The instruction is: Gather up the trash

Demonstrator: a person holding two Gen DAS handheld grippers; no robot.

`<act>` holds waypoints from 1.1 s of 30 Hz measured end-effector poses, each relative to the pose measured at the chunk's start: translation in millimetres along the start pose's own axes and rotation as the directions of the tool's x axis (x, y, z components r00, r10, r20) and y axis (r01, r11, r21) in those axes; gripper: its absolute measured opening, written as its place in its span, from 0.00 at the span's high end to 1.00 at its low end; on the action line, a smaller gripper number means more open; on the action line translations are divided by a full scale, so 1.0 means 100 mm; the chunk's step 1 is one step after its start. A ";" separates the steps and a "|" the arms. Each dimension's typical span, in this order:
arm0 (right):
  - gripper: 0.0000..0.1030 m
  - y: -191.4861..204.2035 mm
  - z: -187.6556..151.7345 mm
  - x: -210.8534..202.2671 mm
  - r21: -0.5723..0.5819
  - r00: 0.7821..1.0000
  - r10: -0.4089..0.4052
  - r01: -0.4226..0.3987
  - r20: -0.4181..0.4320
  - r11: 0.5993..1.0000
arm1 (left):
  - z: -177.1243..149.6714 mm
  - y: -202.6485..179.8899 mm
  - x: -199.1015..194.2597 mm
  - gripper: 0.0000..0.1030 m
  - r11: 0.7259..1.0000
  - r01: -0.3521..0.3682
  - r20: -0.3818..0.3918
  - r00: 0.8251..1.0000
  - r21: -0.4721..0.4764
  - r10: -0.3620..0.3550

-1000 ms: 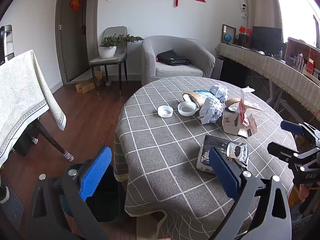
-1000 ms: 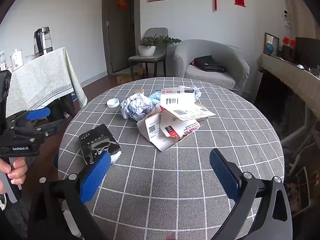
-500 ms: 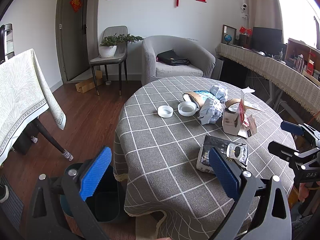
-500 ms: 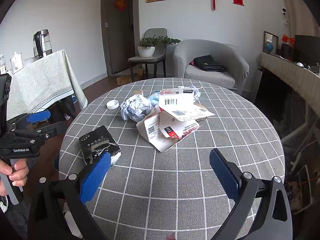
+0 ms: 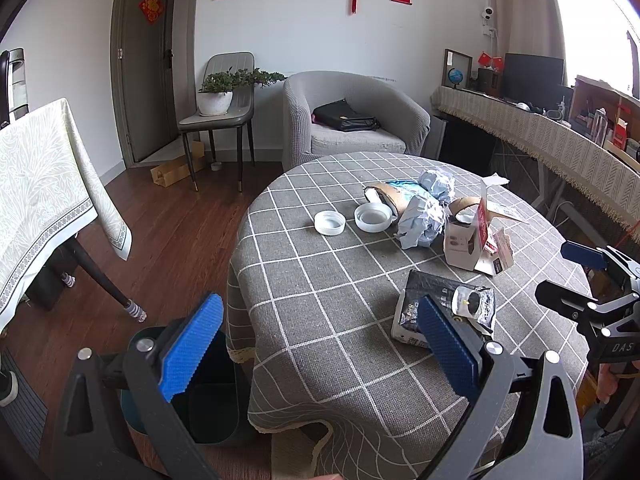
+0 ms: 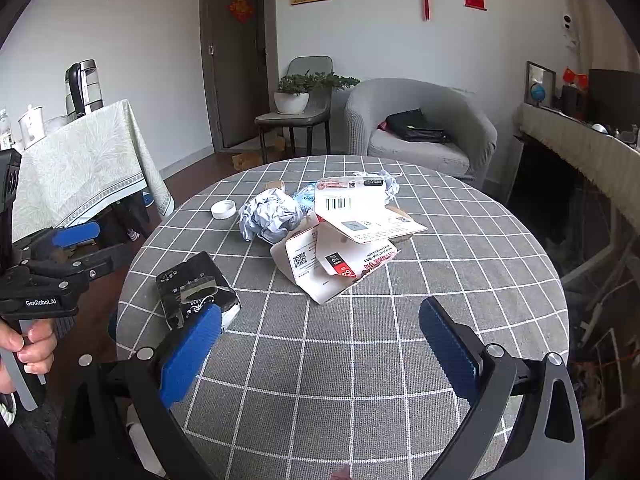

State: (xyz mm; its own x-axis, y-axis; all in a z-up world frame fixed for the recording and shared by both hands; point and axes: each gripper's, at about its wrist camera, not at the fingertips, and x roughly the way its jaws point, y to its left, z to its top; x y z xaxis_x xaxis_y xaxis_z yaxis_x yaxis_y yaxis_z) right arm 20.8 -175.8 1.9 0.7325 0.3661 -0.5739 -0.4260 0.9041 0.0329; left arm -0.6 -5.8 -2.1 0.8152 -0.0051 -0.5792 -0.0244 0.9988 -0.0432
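Observation:
Trash lies on a round table with a grey checked cloth [image 5: 320,296]: a black foil packet [image 5: 444,308] [image 6: 192,292], crumpled bluish paper [image 5: 420,224] [image 6: 272,216], a torn white carton [image 5: 468,240] [image 6: 340,256], two white lids [image 5: 330,223] and a cardboard ring [image 5: 386,196]. My left gripper [image 5: 320,344] is open and empty above the table's near-left edge; it also shows in the right wrist view [image 6: 92,248]. My right gripper [image 6: 320,344] is open and empty over the near side of the table. A dark bin [image 5: 208,392] stands on the floor under the left gripper.
A table with a pale cloth [image 5: 44,184] stands at the left. A chair with a potted plant [image 5: 218,100] and a grey armchair [image 5: 352,120] stand behind. A long counter [image 5: 560,140] runs along the right wall. Wooden floor [image 5: 168,232] lies between the tables.
Both grippers have shifted only slightly; the views have barely moved. Both stay open and empty, and the trash has not moved.

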 end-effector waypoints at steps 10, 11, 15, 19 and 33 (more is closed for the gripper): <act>0.03 -0.01 0.00 0.00 0.001 1.000 0.000 0.000 -0.001 1.000 | 0.00 0.00 -0.01 0.03 1.000 0.000 -0.002 1.000 0.003 0.000; 0.03 -0.01 0.00 0.00 0.002 1.000 0.000 0.000 -0.001 1.000 | 0.00 -0.01 -0.01 0.03 1.000 0.001 -0.002 1.000 0.003 -0.001; 0.03 -0.02 0.00 0.00 0.003 1.000 -0.001 0.001 -0.002 1.000 | 0.00 -0.01 0.00 0.03 1.000 -0.001 -0.002 1.000 0.009 0.001; 0.03 -0.05 0.00 0.00 0.009 1.000 0.003 -0.003 -0.004 1.000 | -0.01 -0.02 0.00 0.03 1.000 0.025 -0.007 1.000 0.017 -0.025; 0.03 -0.18 0.09 -0.05 0.022 0.999 0.052 -0.052 -0.005 0.998 | -0.02 -0.11 0.07 0.04 0.983 0.170 -0.040 0.985 0.064 -0.168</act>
State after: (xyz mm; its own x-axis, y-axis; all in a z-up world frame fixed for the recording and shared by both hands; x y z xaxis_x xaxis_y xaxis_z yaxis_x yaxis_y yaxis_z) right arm 29.4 -191.9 11.3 0.7065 0.4115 -0.5758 -0.4517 0.8885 0.0807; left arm 4.0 -17.1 -6.7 0.7841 -0.1746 -0.5955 0.1516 0.9844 -0.0890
